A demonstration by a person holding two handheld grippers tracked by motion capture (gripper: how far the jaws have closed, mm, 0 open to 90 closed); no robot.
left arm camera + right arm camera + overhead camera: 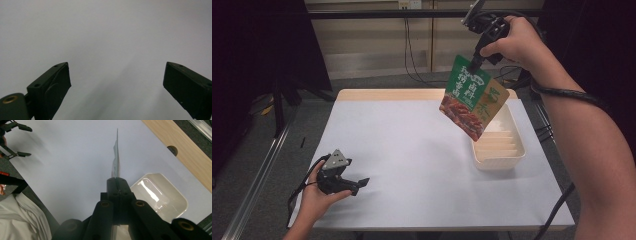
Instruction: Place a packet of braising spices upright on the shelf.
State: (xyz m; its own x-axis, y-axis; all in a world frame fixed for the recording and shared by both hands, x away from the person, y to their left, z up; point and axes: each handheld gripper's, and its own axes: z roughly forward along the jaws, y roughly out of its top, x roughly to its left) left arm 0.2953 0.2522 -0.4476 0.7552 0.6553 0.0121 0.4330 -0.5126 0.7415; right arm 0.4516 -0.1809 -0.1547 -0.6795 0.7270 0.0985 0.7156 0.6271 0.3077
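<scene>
The food pouch point(474, 96) hangs pinched in my right gripper point(475, 61) above the white tray point(512, 150); I should lower it squarely in, left gripper point(357, 185) spread, idle.

Food pouch point(473, 97): flat, sealed, printed green at the top with white characters, a tan panel on one side and a red-brown dish pictured at the bottom. It hangs tilted in the air, gripped by its top edge, lower corner above the near end of the tray. In the right gripper view the food pouch point(115, 160) appears edge-on, thin and slightly bowed.

Tray point(517, 150): white, rectangular, ribbed inside, lying at the desk's right side.
</scene>
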